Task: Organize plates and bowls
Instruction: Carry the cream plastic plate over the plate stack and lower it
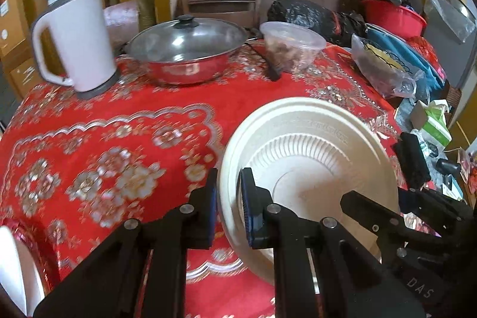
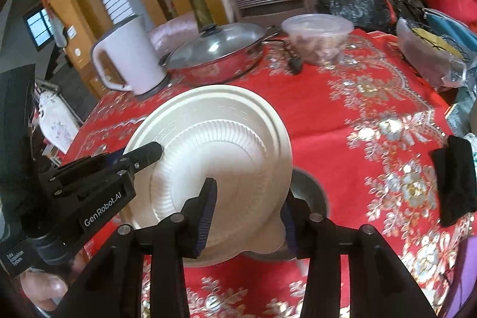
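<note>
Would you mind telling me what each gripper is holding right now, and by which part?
The left gripper pinches the cream disposable plate at its rim, holding it tilted. The right gripper straddles the plate's edge, apparently open.

A cream-white disposable plate [image 1: 310, 151] [image 2: 214, 145] is seen tilted steeply on edge above the red tablecloth, its underside turned toward both cameras; a ring of fine radial ribs is noted around a smooth round base, with a broad stepped rim outside it; its left edge is pinched between black fingers, its lower right part bracketed by a second pair; a grey bowl [image 2: 310, 192] is glimpsed just behind its lower right edge, mostly hidden; a white rim [image 1: 15, 267] is cut off at the left wrist view's lower left corner.
</note>
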A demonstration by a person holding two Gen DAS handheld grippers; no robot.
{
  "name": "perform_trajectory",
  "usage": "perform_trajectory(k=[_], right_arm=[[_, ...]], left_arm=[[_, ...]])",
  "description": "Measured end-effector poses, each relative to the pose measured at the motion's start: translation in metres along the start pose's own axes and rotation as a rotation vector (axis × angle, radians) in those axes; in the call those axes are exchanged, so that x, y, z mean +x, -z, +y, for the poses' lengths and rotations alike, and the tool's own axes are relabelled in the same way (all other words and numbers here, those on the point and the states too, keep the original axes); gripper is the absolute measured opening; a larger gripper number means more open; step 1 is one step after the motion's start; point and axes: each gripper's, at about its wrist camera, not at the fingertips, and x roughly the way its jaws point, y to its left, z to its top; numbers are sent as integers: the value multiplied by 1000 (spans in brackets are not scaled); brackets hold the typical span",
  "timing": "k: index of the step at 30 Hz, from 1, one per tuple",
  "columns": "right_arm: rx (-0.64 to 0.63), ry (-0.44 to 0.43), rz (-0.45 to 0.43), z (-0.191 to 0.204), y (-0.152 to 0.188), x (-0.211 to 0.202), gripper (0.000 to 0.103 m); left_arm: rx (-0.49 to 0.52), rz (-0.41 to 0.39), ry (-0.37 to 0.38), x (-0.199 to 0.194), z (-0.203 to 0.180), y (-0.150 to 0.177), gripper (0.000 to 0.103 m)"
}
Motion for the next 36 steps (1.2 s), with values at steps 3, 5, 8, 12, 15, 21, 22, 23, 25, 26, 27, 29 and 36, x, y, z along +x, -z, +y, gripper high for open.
perform_trajectory(k=[3, 5, 8, 12, 15, 21, 22, 23, 25, 26, 27, 29, 36], right_arm=[[-15, -14, 5, 11, 7, 0, 43], [-26, -31, 13, 19, 14, 1, 44], [-61, -13, 22, 34, 24, 4, 44], [-75, -31, 36, 48, 34, 9, 46], [-90, -38, 42, 59, 38, 10, 46], [-147, -37, 50, 87, 42, 12, 46], [-152, -40, 52, 90, 42, 12, 46], [-162, -42, 53, 96, 43, 12, 46], [-177, -45, 52, 105, 45, 12, 46], [-182, -46, 52, 108, 45, 12, 46], [-186, -48, 52, 112, 46, 12, 46], [-200, -50, 50, 120, 46, 11, 46], [-241, -61, 27, 150, 45, 0, 46]], left_arm=[[-19, 5, -9, -7, 12, 14, 12], [-30, -2, -19, -11, 19, 22, 12], [-36, -20, -50, -19, 27, 37, 12], [-46, -36, -83, -26, 37, 51, 12], [-61, -36, -90, -30, 46, 58, 12], [-90, -47, -112, -42, 66, 69, 13], [-96, -51, -118, -45, 70, 71, 13], [-102, -56, -120, -48, 73, 72, 13], [-113, -66, -129, -54, 80, 74, 13], [-115, -71, -135, -56, 83, 76, 13], [-119, -76, -139, -58, 86, 77, 13], [-128, -80, -142, -63, 93, 80, 13], [-162, -112, -155, -84, 115, 86, 13]])
